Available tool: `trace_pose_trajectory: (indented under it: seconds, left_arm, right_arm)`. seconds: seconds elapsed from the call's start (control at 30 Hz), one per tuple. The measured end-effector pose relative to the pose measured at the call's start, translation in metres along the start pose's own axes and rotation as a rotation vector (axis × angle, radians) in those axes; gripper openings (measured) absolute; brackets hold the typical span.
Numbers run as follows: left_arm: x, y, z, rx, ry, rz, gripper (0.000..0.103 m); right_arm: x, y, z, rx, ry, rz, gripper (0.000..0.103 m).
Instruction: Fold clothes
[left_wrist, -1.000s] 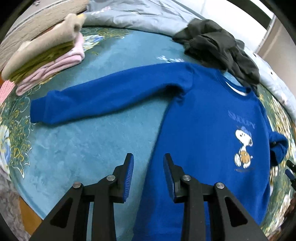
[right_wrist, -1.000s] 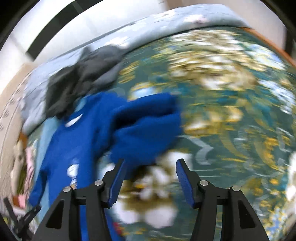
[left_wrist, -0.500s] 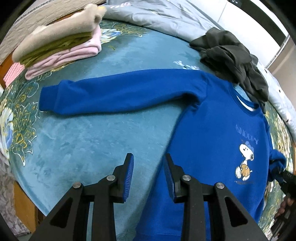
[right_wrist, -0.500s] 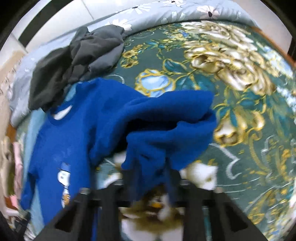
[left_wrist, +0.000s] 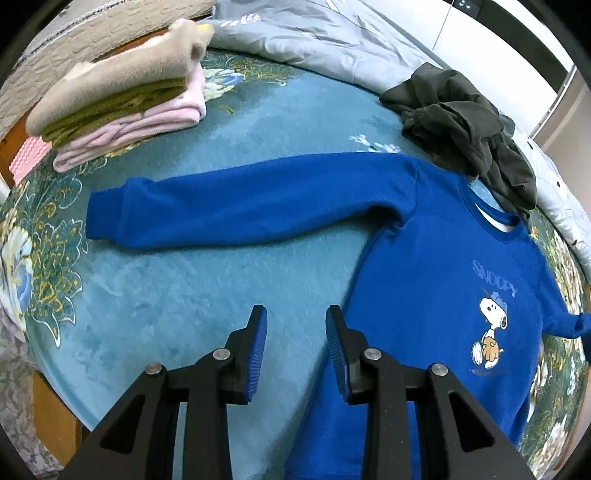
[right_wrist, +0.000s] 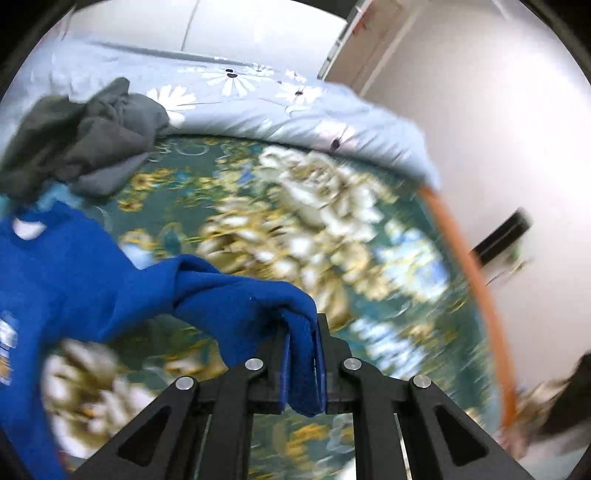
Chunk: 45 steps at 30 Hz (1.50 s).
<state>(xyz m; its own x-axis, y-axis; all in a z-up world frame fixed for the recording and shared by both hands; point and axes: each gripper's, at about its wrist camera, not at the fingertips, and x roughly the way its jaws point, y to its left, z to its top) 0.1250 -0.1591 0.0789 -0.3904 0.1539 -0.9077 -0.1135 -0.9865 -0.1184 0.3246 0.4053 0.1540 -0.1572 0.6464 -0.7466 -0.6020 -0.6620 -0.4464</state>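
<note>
A blue Snoopy sweatshirt (left_wrist: 436, 295) lies face up on the bed. Its left sleeve (left_wrist: 240, 206) is stretched flat out to the left. My left gripper (left_wrist: 295, 343) is open and empty, hovering above the bedspread just left of the sweatshirt's body. My right gripper (right_wrist: 303, 365) is shut on the cuff of the other sleeve (right_wrist: 236, 299) and holds it lifted off the floral bedspread, pulled out to the right of the sweatshirt's body (right_wrist: 44, 266).
A stack of folded clothes (left_wrist: 118, 107), beige, green and pink, sits at the back left. A crumpled dark grey garment (left_wrist: 465, 122) lies by the sweatshirt's collar, also in the right wrist view (right_wrist: 77, 136). A grey floral duvet (left_wrist: 332, 40) runs along the back. The bed's edge (right_wrist: 476, 295) is to the right.
My right gripper has closed on the right sleeve's cuff and lifted and pulled it out to the right. My left gripper has risen and drawn back a little, still open.
</note>
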Motion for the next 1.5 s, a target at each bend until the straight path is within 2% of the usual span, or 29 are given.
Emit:
trace_pose_trajectory:
  seconds: [0.1, 0.27, 0.4, 0.43, 0.5, 0.63, 0.7, 0.8, 0.9, 1.0, 1.07, 1.17, 1.23, 1.37, 1.5]
  left_arm:
    - [0.0, 0.004, 0.003, -0.005, -0.002, 0.008, 0.033]
    - [0.001, 0.013, 0.006, -0.015, 0.001, 0.027, 0.033]
    - [0.002, 0.019, 0.008, -0.03, 0.011, 0.025, 0.033]
    - [0.002, 0.021, 0.009, -0.033, 0.013, 0.023, 0.033]
    - [0.002, 0.023, 0.009, -0.045, 0.012, 0.02, 0.033]
    - [0.005, 0.024, 0.009, -0.048, 0.016, 0.026, 0.033]
    - [0.007, 0.022, 0.007, -0.048, 0.023, 0.023, 0.033]
    - [0.008, 0.018, 0.003, -0.045, 0.029, 0.015, 0.033]
    - [0.008, 0.012, 0.002, -0.037, 0.033, 0.009, 0.033]
    - [0.008, 0.007, 0.004, -0.028, 0.032, 0.007, 0.033]
    - [0.008, 0.003, 0.005, -0.022, 0.031, 0.006, 0.033]
    - [0.008, -0.002, 0.007, -0.013, 0.029, 0.004, 0.033]
    - [0.008, -0.005, 0.008, -0.007, 0.028, 0.003, 0.033]
    - [0.009, -0.012, 0.011, 0.008, 0.029, -0.01, 0.033]
    - [0.012, -0.016, 0.013, 0.029, 0.035, -0.017, 0.033]
  right_arm:
    - [0.015, 0.005, 0.002, -0.054, 0.013, -0.042, 0.012]
    - [0.05, 0.012, -0.011, -0.036, 0.105, -0.033, 0.012]
    - [0.068, -0.002, -0.025, 0.066, 0.165, 0.021, 0.016]
    - [0.071, -0.008, -0.027, 0.097, 0.177, 0.036, 0.023]
    - [0.075, -0.022, -0.03, 0.157, 0.191, 0.053, 0.029]
    - [0.069, -0.068, -0.038, 0.346, 0.179, 0.086, 0.03]
    - [0.068, -0.082, -0.043, 0.428, 0.177, 0.148, 0.033]
    - [0.073, -0.094, -0.055, 0.539, 0.187, 0.288, 0.038]
    - [0.08, -0.089, -0.069, 0.657, 0.198, 0.452, 0.043]
    - [0.088, -0.077, -0.074, 0.782, 0.215, 0.588, 0.044]
    - [0.089, -0.066, -0.069, 0.826, 0.216, 0.648, 0.044]
    - [0.086, -0.042, -0.046, 0.801, 0.193, 0.697, 0.044]
    - [0.087, -0.024, -0.025, 0.754, 0.19, 0.696, 0.044]
    - [0.1, 0.01, 0.012, 0.668, 0.229, 0.634, 0.044]
    - [0.119, 0.037, 0.03, 0.561, 0.333, 0.471, 0.044]
